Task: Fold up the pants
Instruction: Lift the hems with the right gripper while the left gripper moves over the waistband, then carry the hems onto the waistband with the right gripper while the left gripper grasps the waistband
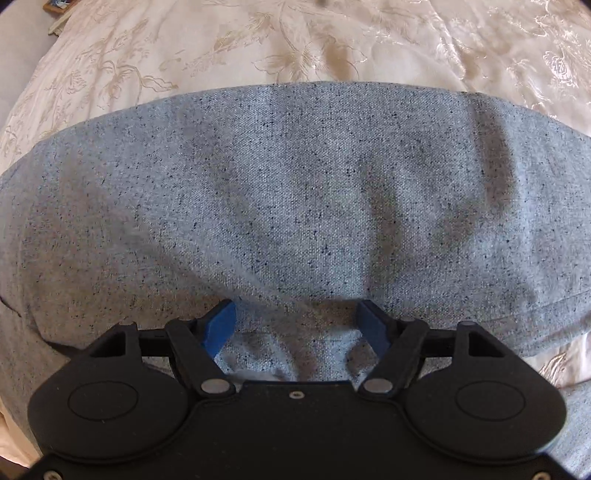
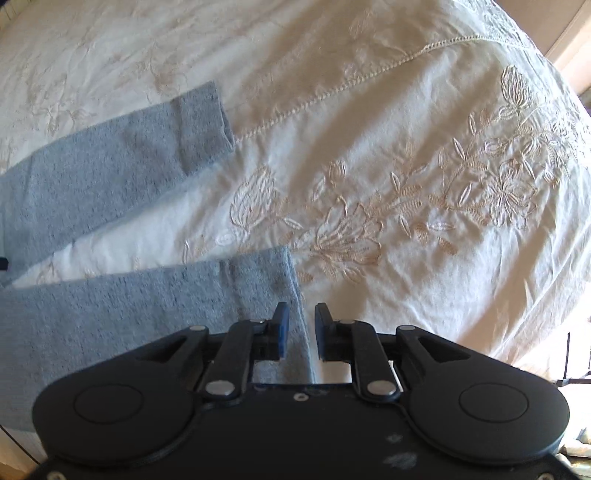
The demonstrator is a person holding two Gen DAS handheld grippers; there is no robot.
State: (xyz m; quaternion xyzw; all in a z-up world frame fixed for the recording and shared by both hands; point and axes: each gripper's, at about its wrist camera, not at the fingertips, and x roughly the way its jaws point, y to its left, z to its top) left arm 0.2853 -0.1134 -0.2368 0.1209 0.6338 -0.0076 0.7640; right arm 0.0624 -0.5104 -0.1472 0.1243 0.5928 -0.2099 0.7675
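Grey speckled pants (image 1: 295,192) lie spread on a cream embroidered bedspread (image 1: 258,44) and fill most of the left wrist view. My left gripper (image 1: 297,308) stands wide open and points down, its blue fingertips (image 1: 221,325) sunk into the cloth with a soft bump of fabric between them. In the right wrist view both legs run in from the left: the far leg (image 2: 92,184) and the near leg (image 2: 147,306), each ending in a cuff. My right gripper (image 2: 301,321) is narrowly open over the near cuff's edge, with a bright gap at the right pad.
The bedspread (image 2: 406,147) stretches wide to the right of the cuffs, with a stitched seam and flower embroidery. Its edge curves down at the far right, where a wall or floor (image 2: 576,44) shows. A small framed object (image 1: 55,9) lies at the bed's top left corner.
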